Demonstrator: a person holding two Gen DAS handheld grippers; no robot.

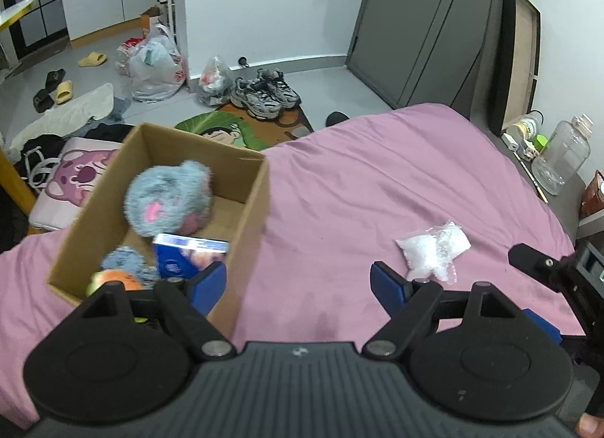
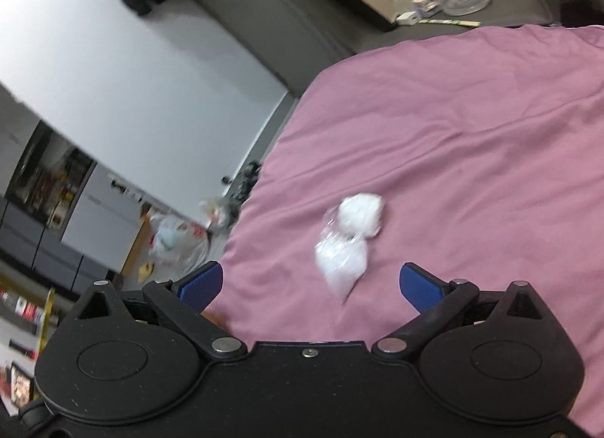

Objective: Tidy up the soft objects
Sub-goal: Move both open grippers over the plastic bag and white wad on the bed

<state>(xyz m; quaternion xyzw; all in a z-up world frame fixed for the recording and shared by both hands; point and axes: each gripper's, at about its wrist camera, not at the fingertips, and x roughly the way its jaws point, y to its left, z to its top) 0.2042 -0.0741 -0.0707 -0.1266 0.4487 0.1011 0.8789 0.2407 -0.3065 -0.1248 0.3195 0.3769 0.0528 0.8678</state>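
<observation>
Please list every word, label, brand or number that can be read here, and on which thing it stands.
None can be read.
Blue box in the carton: print blurred.
Plastic bag on the floor: red marks, too small.
White packet: no print visible.

Motion-smeared clear bag of white stuffing (image 2: 345,243) on the bed, contents unclear, orange plush (image 1: 113,279) in the cardboard box (image 1: 251,207) half hidden behind the left gripper (image 1: 298,281), blue packet's (image 1: 188,255) print unreadable

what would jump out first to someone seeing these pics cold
The pink bedsheet fills both views. On its left side sits an open cardboard box holding a fluffy grey plush toy and a blue box. A clear plastic bag of white stuffing lies alone on the sheet, just ahead of the right gripper, whose jaws stand open.
</observation>
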